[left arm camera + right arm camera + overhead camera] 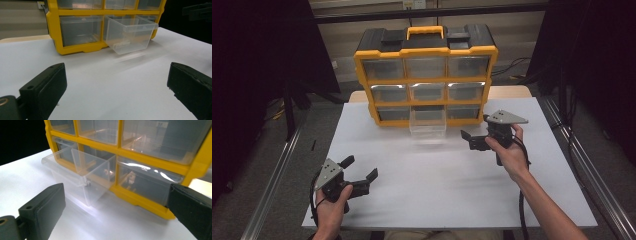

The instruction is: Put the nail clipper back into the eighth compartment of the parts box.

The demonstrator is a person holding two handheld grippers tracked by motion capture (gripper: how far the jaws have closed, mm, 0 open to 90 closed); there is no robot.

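Drawer juts from the organizer at the desk's far edge; both tools, left and right, released, empty. Pulled further, it could drop free.

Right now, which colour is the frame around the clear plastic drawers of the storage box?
Yellow frame, seen best in the high view.

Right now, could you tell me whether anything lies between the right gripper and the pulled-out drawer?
Nothing visible does: only bare white table separates the open right gripper from the clear drawer.
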